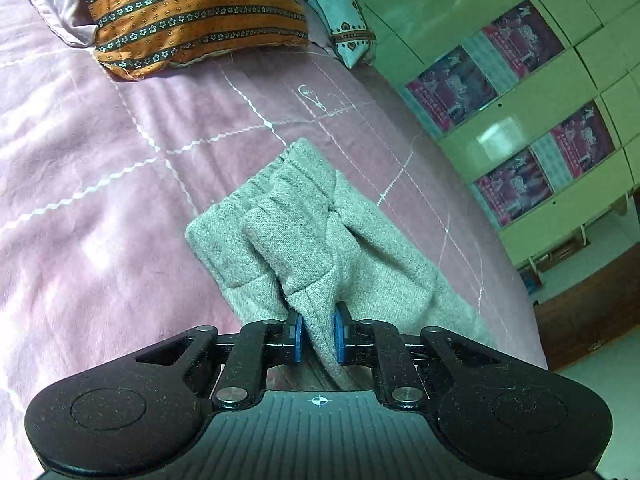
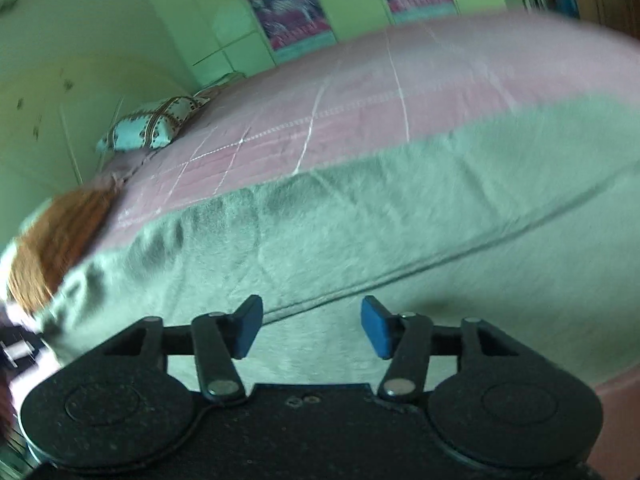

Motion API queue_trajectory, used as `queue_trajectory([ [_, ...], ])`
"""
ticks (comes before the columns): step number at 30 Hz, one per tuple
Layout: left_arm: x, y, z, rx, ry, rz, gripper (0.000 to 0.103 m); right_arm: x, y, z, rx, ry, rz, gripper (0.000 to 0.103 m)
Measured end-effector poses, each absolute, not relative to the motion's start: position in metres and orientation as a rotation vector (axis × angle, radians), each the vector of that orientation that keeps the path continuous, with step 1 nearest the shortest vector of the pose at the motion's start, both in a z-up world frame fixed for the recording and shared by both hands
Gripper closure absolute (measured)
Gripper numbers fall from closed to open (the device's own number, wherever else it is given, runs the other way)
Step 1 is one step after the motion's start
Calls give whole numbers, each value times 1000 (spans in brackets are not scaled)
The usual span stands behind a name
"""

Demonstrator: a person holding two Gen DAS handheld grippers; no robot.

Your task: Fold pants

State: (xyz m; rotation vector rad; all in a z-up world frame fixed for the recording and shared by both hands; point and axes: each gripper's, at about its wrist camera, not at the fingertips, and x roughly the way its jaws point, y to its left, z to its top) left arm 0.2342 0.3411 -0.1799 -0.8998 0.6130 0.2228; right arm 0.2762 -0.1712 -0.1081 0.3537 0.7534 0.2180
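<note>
Grey knitted pants (image 1: 304,224) lie on a pink bedspread (image 1: 100,184), bunched and partly folded over. My left gripper (image 1: 319,334) is shut on a pinched fold of the pants, and the cloth runs up from its blue pads (image 1: 297,332). In the right wrist view the pants (image 2: 400,216) spread wide and flat across the bed, blurred by motion. My right gripper (image 2: 312,328) is open and empty just above the cloth, with a seam or fold line running between its fingers.
An orange patterned pillow (image 1: 192,12) and a light blue pillow (image 1: 344,20) lie at the head of the bed. Green cabinets with pink posters (image 1: 520,92) stand beyond the bed's right edge. The bedspread (image 2: 340,96) stretches behind the pants.
</note>
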Motion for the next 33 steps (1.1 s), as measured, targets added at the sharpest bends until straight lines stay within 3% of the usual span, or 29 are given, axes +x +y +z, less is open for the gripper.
queue_trajectory([
  [8, 224, 355, -188, -913, 605, 209, 88, 303, -187, -142, 660, 763, 114, 59],
  [9, 225, 354, -188, -903, 606, 212, 88, 308, -187, -141, 672, 762, 111, 64],
  [11, 227, 354, -186, -884, 616, 219, 88, 317, -185, -142, 647, 773, 100, 103],
  [15, 228, 357, -160, -851, 529, 138, 92, 315, -187, -136, 615, 758, 123, 103],
  [18, 224, 370, -131, -824, 431, 71, 92, 288, -184, -102, 545, 631, 186, 103],
  [21, 223, 383, -152, -795, 548, 93, 92, 246, -178, -76, 483, 532, 289, 103],
  [23, 228, 383, -194, -802, 735, 116, 92, 231, -166, -97, 378, 591, 298, 103],
  [25, 221, 379, -198, -810, 701, 113, 92, 241, -166, -145, 408, 795, 224, 103],
  [33, 227, 381, -186, -799, 699, 125, 92, 243, -162, -143, 415, 781, 211, 103],
])
